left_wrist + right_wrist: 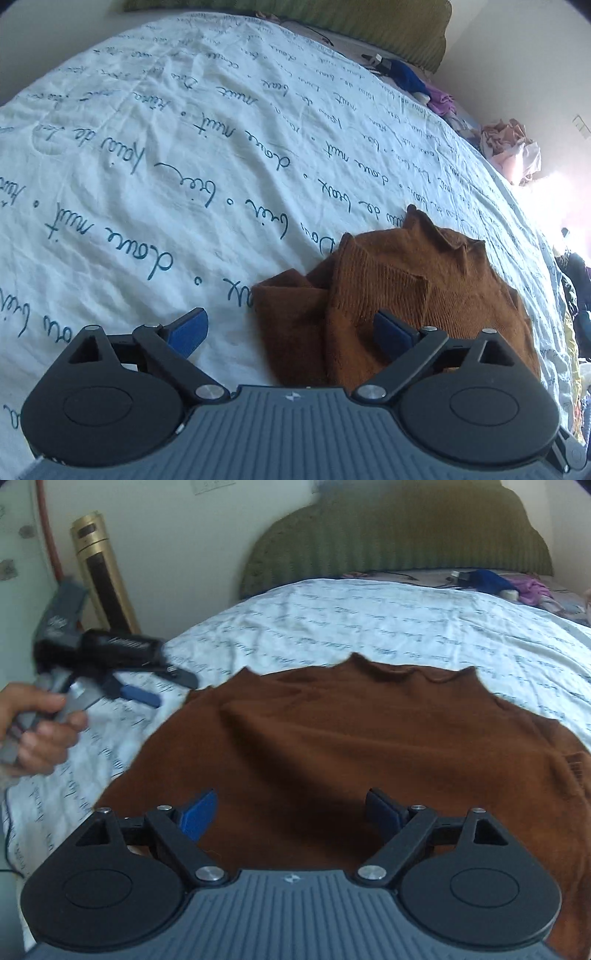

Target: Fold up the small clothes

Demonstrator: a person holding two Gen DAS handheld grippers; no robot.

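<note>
Both grippers, left (290, 328) and right (291, 814), gape wide, holding nothing, over the brown sweater (332, 746) on the bedsheet (147, 166). A fold looks finished; next, choose an edge to pinch.

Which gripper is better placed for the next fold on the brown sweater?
Probably the right gripper: it is open directly over the brown sweater. The left gripper, also open, sits at the sweater's edge, one finger over the bedsheet.

The white bed sheet (147, 155) carries blue handwritten French words; "douce nuit" and "de beaux" are readable.
</note>
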